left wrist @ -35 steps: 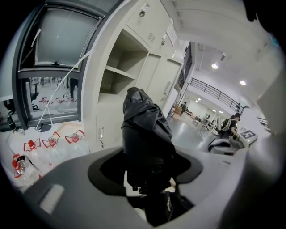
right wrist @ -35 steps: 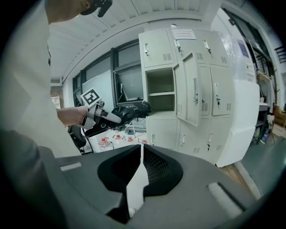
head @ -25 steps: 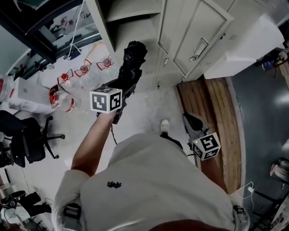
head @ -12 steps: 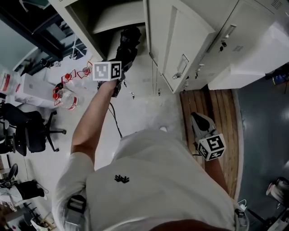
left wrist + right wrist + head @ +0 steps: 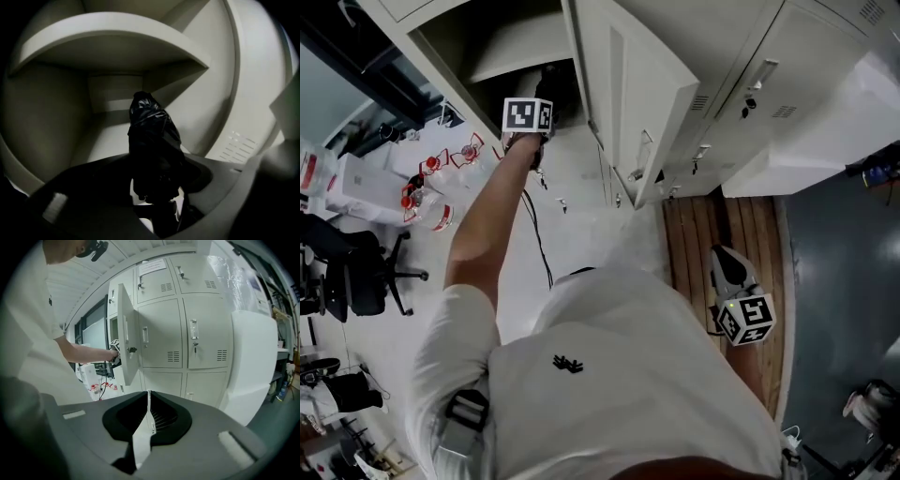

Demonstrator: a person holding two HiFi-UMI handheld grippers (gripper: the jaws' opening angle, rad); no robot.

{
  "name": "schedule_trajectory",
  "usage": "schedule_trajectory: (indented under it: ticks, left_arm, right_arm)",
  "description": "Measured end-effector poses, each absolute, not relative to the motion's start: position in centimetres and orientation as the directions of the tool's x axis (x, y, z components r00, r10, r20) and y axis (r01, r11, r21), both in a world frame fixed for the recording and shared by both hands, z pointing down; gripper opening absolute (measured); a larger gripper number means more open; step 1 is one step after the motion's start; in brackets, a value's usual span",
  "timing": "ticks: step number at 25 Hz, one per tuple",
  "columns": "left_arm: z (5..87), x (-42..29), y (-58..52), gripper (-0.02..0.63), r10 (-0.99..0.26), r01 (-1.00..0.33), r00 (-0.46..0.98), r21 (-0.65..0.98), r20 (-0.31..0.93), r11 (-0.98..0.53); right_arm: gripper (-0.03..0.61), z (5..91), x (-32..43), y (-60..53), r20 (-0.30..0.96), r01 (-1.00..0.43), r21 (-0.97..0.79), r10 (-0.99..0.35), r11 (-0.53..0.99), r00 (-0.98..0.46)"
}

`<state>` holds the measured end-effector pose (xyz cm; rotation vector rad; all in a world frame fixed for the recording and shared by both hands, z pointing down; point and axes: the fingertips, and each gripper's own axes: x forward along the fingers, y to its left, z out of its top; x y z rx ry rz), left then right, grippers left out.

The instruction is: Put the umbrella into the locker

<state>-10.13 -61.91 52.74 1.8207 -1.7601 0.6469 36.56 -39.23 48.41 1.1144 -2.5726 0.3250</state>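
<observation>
A folded black umbrella (image 5: 152,138) stands up between the jaws of my left gripper (image 5: 157,190), which is shut on its lower part. Its top reaches into the open locker compartment (image 5: 117,101), beneath the shelf (image 5: 108,33). From the head view, the left gripper (image 5: 542,101) is stretched out at the mouth of the locker (image 5: 487,47) and the umbrella (image 5: 551,77) is a dark shape just inside. The locker door (image 5: 628,103) stands swung out to the right of it. My right gripper (image 5: 728,265) hangs low at the right side, shut with nothing in it (image 5: 149,397).
Closed grey lockers (image 5: 164,333) fill the wall right of the open door (image 5: 125,333). A white unit (image 5: 253,362) juts out at the far right. Water bottles with red caps (image 5: 431,192) and an office chair (image 5: 347,272) stand left; wooden planking (image 5: 712,234) lies right.
The left arm has stretched forward and carried the umbrella from in front of the lockers into the open compartment. The person has come closer to the lockers, and the right gripper has stayed low beside the body.
</observation>
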Motion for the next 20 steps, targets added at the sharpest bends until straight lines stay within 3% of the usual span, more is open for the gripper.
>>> schedule_trajectory:
  ticks: [16, 20]
  left_arm:
    - [55.6, -11.7, -67.4, 0.310, -0.685, -0.994, -0.069, -0.106, 0.725, -0.012]
    - [55.9, -10.6, -67.8, 0.319, -0.665, -0.993, -0.037, -0.104, 0.746, -0.062]
  right_arm:
    - [0.020, 48.8, 38.1, -41.0, 0.418, -0.742, -0.081, -0.653, 0.666, -0.632]
    - [0.020, 49.0, 37.1, -41.2, 0.419, -0.728, -0.082, -0.639, 0.681, -0.645]
